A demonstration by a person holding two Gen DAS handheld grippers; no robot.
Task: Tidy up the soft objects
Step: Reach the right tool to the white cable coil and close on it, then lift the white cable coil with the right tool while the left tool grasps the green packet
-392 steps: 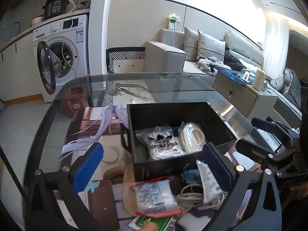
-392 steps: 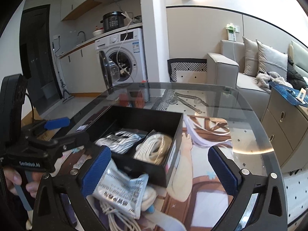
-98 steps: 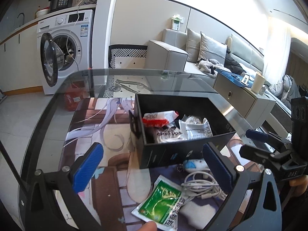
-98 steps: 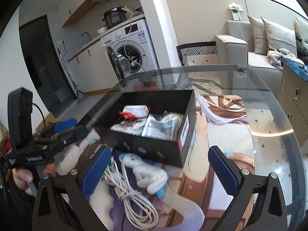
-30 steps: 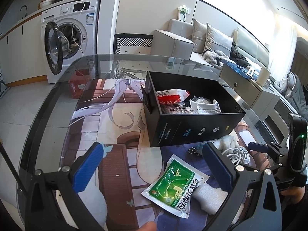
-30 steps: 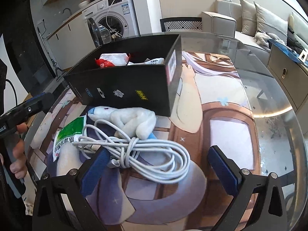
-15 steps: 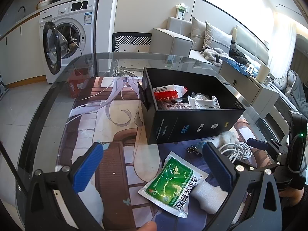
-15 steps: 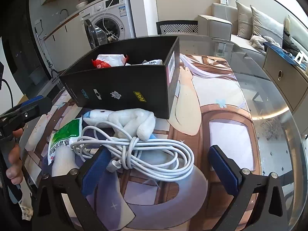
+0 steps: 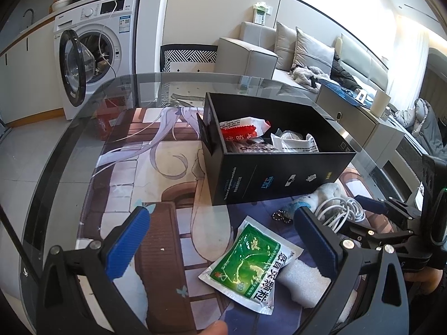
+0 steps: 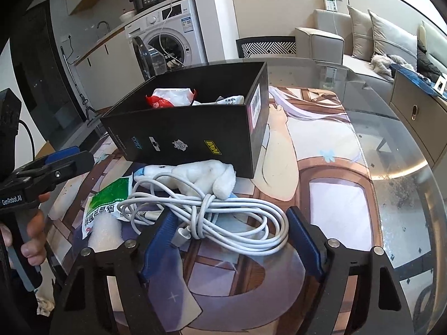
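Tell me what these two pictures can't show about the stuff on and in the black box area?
- Black box contents: in both views its walls and the top packets hide whatever lies beneath.
- White foam piece: left wrist view, partly under the green packet and behind a finger.
- Small beaded item: too small to identify.
- White cable plug ends: tangled, unclear.

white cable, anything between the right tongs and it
Nothing visible does. The right tongs are open with the coiled white cable already lying between the fingers. The white plush toy lies on the cable's far side, against the black box, not in the approach path.
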